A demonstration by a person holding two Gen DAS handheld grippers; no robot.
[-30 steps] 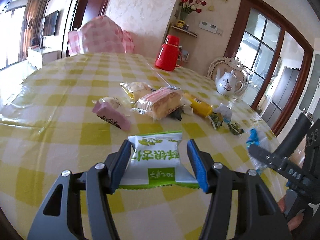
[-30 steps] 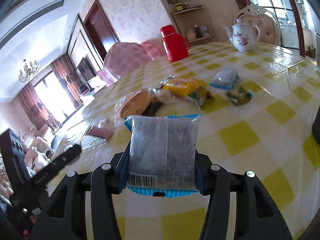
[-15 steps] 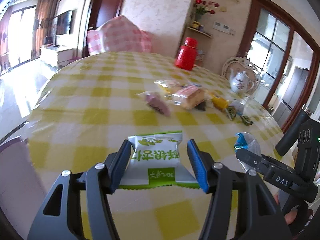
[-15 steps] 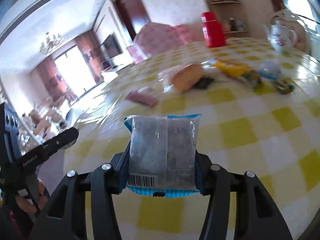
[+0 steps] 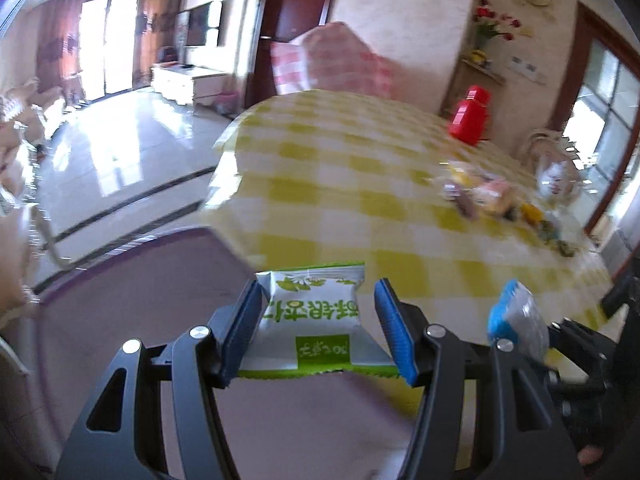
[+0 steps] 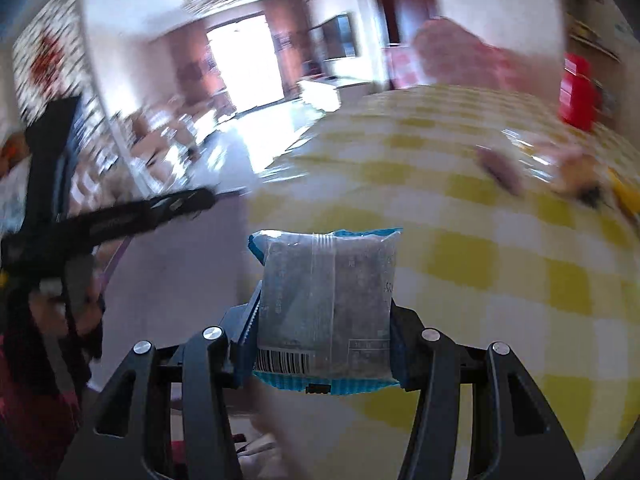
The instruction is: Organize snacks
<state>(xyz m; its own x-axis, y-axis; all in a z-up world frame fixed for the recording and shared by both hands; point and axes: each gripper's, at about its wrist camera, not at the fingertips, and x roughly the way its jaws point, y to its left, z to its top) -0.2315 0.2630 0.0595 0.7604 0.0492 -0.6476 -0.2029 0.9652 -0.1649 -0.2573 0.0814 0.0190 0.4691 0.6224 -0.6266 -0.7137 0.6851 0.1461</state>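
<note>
Left wrist view: the left tongs point(image 5: 318, 330) clamp a white-and-green foil snack packet point(image 5: 310, 316) between their blue pads point(image 5: 244, 322), holding it in the air above the near edge of the round counter with a yellow-and-white checked cloth point(image 5: 360, 184), with purple floor beneath. At the lower right the right tongs point(image 5: 560, 344) appear from the side, carrying a grey snack packet with blue ends point(image 5: 518, 322). Far across the counter lies a blurred cluster of loose wrapped snacks point(image 5: 492, 198), with a red thermos jug point(image 5: 470, 116) and a white teapot point(image 5: 556, 176) behind it. Right wrist view: the right tongs point(image 6: 324, 328) are closed on the grey snack packet with blue ends point(image 6: 326, 304), barcode toward the camera, held over the counter's edge point(image 6: 500, 264). The left tongs point(image 6: 132, 214) cross the left side of the frame, too blurred to read there. The remaining snacks point(image 6: 560, 168) smear at the right, near the red thermos jug point(image 6: 578, 90).
</note>
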